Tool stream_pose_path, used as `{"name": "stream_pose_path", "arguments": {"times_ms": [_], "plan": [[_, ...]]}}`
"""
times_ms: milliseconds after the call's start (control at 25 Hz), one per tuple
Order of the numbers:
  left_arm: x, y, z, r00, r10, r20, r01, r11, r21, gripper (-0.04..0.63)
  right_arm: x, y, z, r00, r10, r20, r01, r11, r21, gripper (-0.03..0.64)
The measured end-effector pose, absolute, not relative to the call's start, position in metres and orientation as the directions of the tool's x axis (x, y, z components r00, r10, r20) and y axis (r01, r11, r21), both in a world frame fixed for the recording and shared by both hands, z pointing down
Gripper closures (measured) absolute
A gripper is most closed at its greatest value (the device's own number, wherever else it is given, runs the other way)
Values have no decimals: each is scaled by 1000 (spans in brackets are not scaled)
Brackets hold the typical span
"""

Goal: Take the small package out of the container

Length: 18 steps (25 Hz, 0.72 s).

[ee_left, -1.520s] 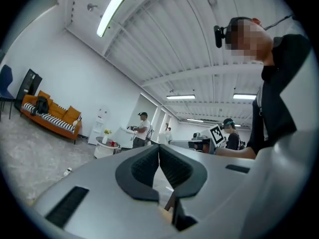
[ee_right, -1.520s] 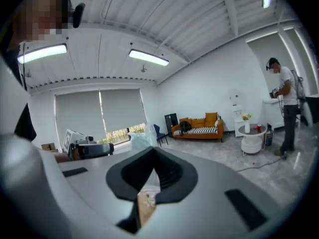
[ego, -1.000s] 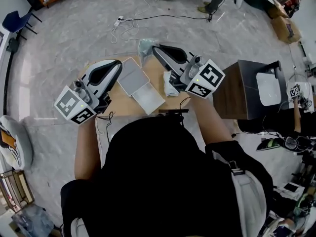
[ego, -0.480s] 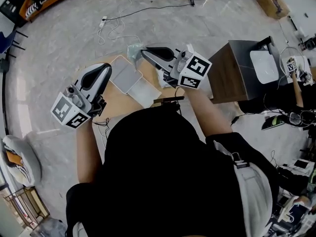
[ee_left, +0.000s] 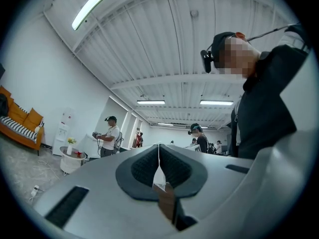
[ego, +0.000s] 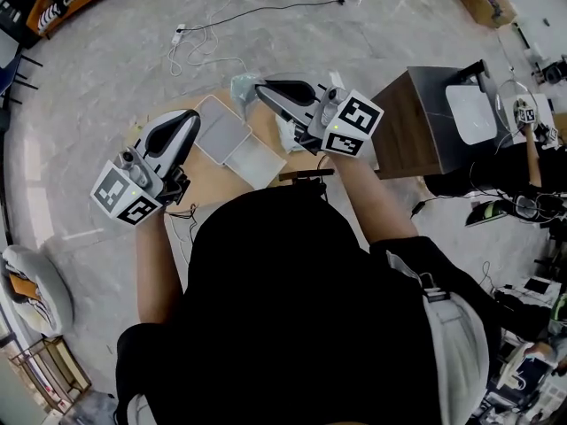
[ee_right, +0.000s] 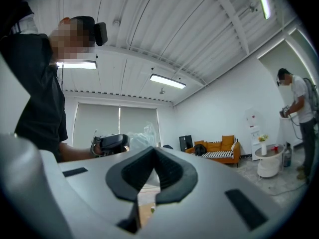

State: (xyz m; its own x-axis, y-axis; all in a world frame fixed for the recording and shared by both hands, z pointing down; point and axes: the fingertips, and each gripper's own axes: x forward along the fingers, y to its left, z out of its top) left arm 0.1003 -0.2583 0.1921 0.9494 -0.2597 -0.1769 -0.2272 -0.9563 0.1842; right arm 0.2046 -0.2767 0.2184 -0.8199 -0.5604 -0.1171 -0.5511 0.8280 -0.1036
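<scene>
On the small wooden table (ego: 213, 180) lies an open white container (ego: 254, 161), with its lid (ego: 220, 129) flat beside it. A white crumpled small package (ego: 287, 136) lies on the table right of the container, just under my right gripper's body. My left gripper (ego: 191, 116) hovers at the lid's left edge, and its jaws (ee_left: 159, 146) are shut on nothing. My right gripper (ego: 260, 86) reaches over the table's far side, shut and empty (ee_right: 153, 148). Its tips are near a clear crinkled bag (ego: 241, 87).
A dark side cabinet (ego: 416, 144) with a white device (ego: 469, 113) on top stands right of the table. Cables (ego: 208, 47) trail on the floor beyond. Other people stand in the room (ee_left: 108, 136) (ee_right: 295, 111), and an orange sofa (ee_right: 219, 151) is behind.
Both grippers have sunk a little toward the table, the right one more. The head view has shifted slightly. The jaws stay shut and the container lies as before.
</scene>
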Motion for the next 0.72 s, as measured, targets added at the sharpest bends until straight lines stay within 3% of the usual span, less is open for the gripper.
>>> {"name": "stream_pose_path", "arguments": {"times_ms": [720], "plan": [[118, -274, 199, 965, -198, -171, -156, -960, 231, 577, 216, -284, 224, -794, -602, -88, -588, 797, -138, 603]]}}
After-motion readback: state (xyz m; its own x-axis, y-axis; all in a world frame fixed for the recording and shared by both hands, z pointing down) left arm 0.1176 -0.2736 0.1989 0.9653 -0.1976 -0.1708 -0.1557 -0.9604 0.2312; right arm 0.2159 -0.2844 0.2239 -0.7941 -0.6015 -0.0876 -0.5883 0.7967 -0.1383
